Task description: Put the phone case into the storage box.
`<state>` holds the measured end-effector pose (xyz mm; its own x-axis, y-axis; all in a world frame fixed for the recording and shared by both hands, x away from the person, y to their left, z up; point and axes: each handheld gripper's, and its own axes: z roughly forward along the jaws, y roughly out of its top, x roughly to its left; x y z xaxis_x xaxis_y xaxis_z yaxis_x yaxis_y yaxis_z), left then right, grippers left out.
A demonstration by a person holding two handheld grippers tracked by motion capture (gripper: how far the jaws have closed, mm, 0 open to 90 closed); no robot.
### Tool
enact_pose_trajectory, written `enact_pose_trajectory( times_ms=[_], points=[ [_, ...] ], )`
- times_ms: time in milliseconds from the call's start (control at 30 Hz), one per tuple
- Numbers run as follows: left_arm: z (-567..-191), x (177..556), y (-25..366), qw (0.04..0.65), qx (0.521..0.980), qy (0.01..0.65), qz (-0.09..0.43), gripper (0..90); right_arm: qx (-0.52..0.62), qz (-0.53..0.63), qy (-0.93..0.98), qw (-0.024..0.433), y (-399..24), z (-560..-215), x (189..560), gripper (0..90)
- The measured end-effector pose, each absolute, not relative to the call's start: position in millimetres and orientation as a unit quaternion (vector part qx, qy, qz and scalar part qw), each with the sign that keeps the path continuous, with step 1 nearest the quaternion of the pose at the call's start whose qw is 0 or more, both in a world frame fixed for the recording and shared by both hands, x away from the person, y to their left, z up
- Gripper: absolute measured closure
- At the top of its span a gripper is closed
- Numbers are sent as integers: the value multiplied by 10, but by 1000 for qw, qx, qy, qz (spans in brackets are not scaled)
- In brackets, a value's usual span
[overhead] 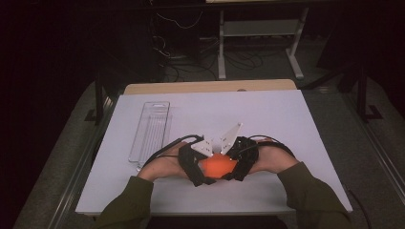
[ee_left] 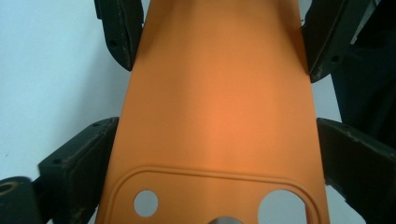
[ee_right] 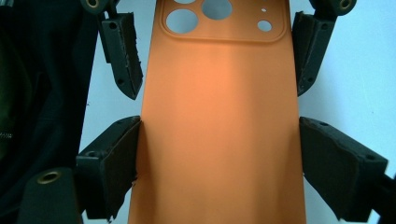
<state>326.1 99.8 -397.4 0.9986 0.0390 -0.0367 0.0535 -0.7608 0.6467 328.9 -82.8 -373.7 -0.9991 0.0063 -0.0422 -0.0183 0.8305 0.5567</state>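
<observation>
An orange phone case [overhead: 217,166] lies flat on the white table top near the front edge, between both hands. Its camera cut-out [ee_left: 210,196] is at the end where my left gripper [ee_left: 217,135] is. The left gripper's black pads [ee_left: 88,158] touch both long edges of the case, so it is shut on it. My right gripper [ee_right: 219,135] grips the other end, its pads [ee_right: 116,158] pressed on both long edges. In the high view the left gripper [overhead: 198,167] and the right gripper [overhead: 241,162] face each other across the case.
A clear plastic tray [overhead: 150,131] lies lengthwise at the left of the white table top [overhead: 286,119]. A wooden strip [overhead: 210,87] runs along the far edge. Beyond it are dark floor, cables and a white table frame [overhead: 260,28].
</observation>
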Motion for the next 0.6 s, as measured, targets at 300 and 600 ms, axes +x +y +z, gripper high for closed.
enact_pose_trajectory(
  times_ms=[300, 600],
  points=[
    [-3974, 3263, 1002, 342, 940, 21, -8, 75, -4, 290, 957, 21, -827, -3735, 3288, 148],
    [-3959, 3284, 1019, 334, 942, 16, -2, 116, -1, 290, 957, 19, -825, -3739, 3289, 148]
  ],
)
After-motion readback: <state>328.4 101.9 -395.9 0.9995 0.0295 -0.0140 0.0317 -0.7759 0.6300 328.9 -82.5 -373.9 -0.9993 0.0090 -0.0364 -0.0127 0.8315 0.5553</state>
